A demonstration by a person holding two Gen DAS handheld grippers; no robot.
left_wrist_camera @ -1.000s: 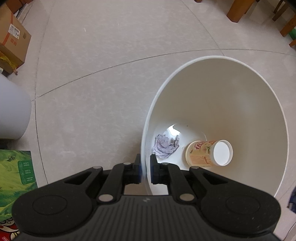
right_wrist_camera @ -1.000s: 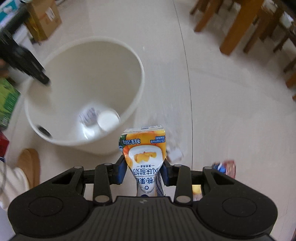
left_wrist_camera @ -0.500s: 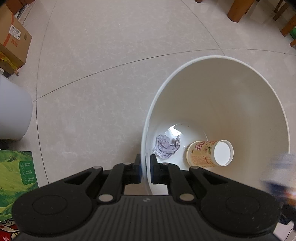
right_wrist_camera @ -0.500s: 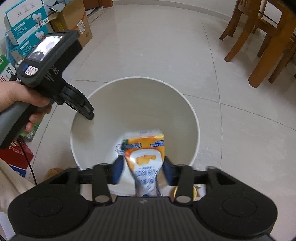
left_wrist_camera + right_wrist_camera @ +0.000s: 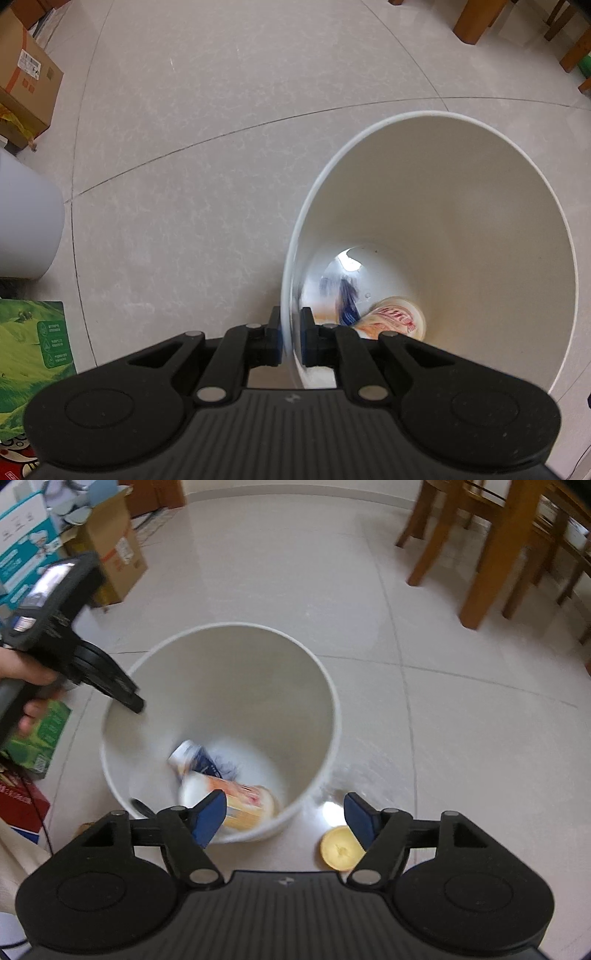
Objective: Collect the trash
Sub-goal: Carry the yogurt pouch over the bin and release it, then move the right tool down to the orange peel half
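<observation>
Right wrist view: your left gripper [image 5: 138, 707] is keeping its fingers clamped on the rim of the white bin [image 5: 328, 716], where the drink carton [image 5: 195, 762] is lying blurred beside a paper cup [image 5: 236, 801]. Your right gripper [image 5: 284, 821] has just been opening, nothing between its fingers. A yellow lid [image 5: 340, 849] is sitting on the tiled floor [image 5: 461, 738] just beside the bin.

The left gripper [image 5: 291, 341] is clamped on the rim of the white bin [image 5: 480, 206] — inside lie a cup [image 5: 397, 317] and a blurred blue carton [image 5: 347, 299].
</observation>
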